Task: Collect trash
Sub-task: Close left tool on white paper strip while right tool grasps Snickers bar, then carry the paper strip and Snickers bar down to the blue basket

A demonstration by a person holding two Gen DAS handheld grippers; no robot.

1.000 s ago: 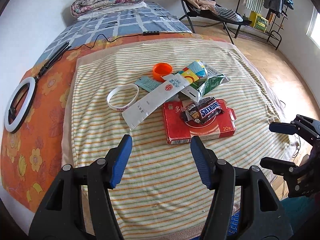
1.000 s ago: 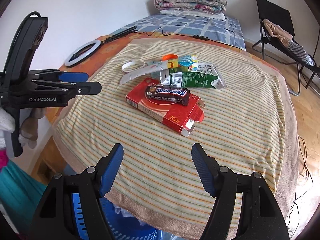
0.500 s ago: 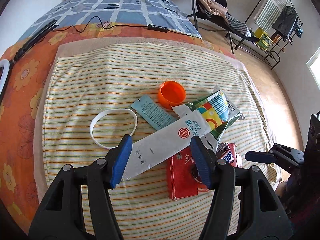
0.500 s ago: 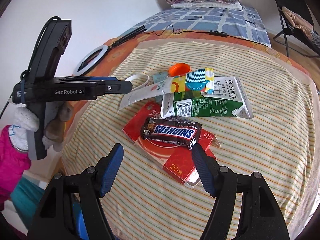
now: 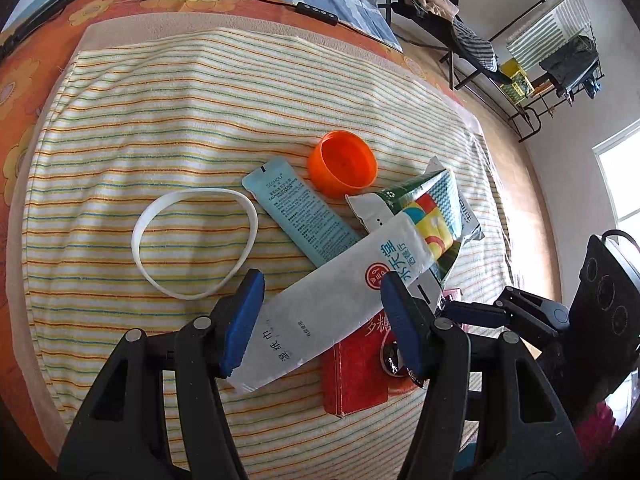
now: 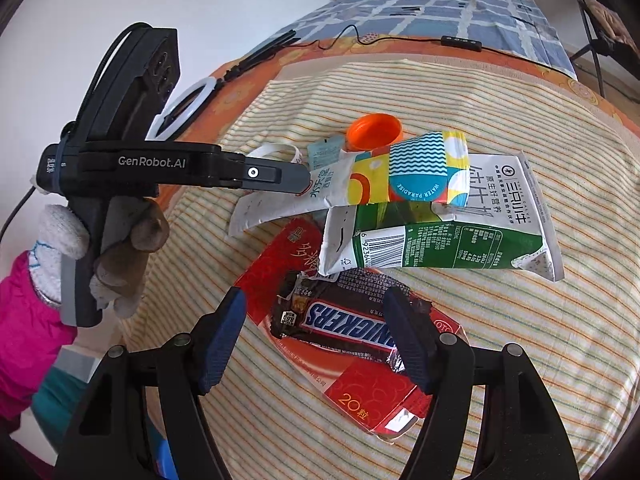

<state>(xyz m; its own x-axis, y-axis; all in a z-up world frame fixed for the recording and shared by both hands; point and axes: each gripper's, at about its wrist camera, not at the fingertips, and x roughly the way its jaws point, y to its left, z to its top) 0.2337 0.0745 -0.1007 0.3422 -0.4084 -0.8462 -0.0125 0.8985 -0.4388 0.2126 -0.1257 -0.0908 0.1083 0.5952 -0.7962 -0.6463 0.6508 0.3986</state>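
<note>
Trash lies in a loose heap on the striped towel (image 5: 160, 92) spread over the bed, none of it collected yet. Both claws are in the approach step, empty and partly open. The left claw (image 5: 320, 312) hangs over the long white wrapper (image 5: 320, 312), its blue pads either side of the wrapper's width but not pressing on it. The right claw (image 6: 316, 320) hovers above the chocolate bar wrapper (image 6: 344, 316), which rests on the flattened red box (image 6: 360, 392); its pads are clear of the wrapper too. A crushed milk carton (image 6: 460, 236) leans over the box's far end, with the colourful pouch (image 6: 408, 172) on top of it, the orange cap (image 5: 342, 162) and teal sachet (image 5: 300, 216) beyond, and a white band (image 5: 194, 242) lying apart to the left.

Next, as I judge it, each claw needs to drop onto its wrapper and close. Both are thin, flat films, so the pads must reach right down to the surface to pinch an edge, and the white wrapper overlaps the sachet and the box, which may drag along.
</note>
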